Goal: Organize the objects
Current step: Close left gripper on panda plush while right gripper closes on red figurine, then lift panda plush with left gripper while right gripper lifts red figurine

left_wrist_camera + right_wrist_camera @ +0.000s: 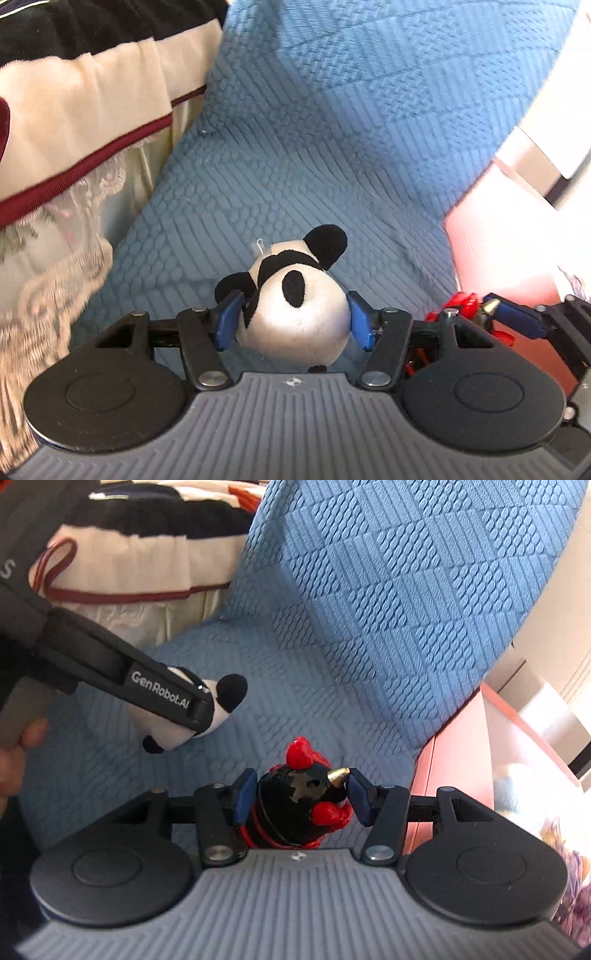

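My left gripper [293, 319] is shut on a black-and-white plush panda [295, 306], held above the blue textured sofa seat [295, 147]. My right gripper [301, 797] is shut on a black toy figure with red fists, a red crest and a gold horn [295, 805]. In the right wrist view the left gripper [199, 710] with the panda [225, 698] sits up and to the left of the black toy. In the left wrist view the black toy [469, 306] and the right gripper's fingers [517, 319] show at the right edge.
A cream, black and maroon blanket with lace trim [74, 129] lies at the left on the sofa. A pink open box [498, 757] with soft items inside stands at the right, beside the blue sofa back [406, 590].
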`<state>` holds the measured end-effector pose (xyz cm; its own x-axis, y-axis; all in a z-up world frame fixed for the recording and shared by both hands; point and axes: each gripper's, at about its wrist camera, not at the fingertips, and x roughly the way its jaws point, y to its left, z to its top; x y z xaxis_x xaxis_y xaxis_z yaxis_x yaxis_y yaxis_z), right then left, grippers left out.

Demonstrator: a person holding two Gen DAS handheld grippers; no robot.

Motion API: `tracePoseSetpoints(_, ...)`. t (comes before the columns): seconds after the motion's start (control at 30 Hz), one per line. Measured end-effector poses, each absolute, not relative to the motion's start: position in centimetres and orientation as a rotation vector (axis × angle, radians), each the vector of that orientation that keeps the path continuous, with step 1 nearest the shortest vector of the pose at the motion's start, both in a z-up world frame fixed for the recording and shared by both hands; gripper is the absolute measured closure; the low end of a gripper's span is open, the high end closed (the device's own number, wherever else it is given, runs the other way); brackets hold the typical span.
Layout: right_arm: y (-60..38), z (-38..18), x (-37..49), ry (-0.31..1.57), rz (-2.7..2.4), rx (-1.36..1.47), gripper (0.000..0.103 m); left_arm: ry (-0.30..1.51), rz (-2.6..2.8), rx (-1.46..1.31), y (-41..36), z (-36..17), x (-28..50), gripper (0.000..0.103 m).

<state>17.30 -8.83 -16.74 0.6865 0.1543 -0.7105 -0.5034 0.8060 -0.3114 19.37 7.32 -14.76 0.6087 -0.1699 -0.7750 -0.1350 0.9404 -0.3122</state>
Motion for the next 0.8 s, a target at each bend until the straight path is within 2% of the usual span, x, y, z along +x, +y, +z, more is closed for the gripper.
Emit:
tracePoseSetpoints(0.5,-10.7,-17.5,15.9,0.78,0.361,-0.385,0.046,0.915,-0.042,-0.4,6.6,-15.8,18.3,0.037)
tracePoseSetpoints(0.67,-10.5,-18.3,16.2,0.831,0.352,-0.333,0.031,0.908,-0.03,-0.408,6.6,-16.0,18.6,0.037)
tracePoseSetpoints(0.8,-10.3,-18.9,16.8,0.839,0.307,-0.354,0.029,0.907,-0.032,-0.396,6.5,-15.9,18.7,0.037)
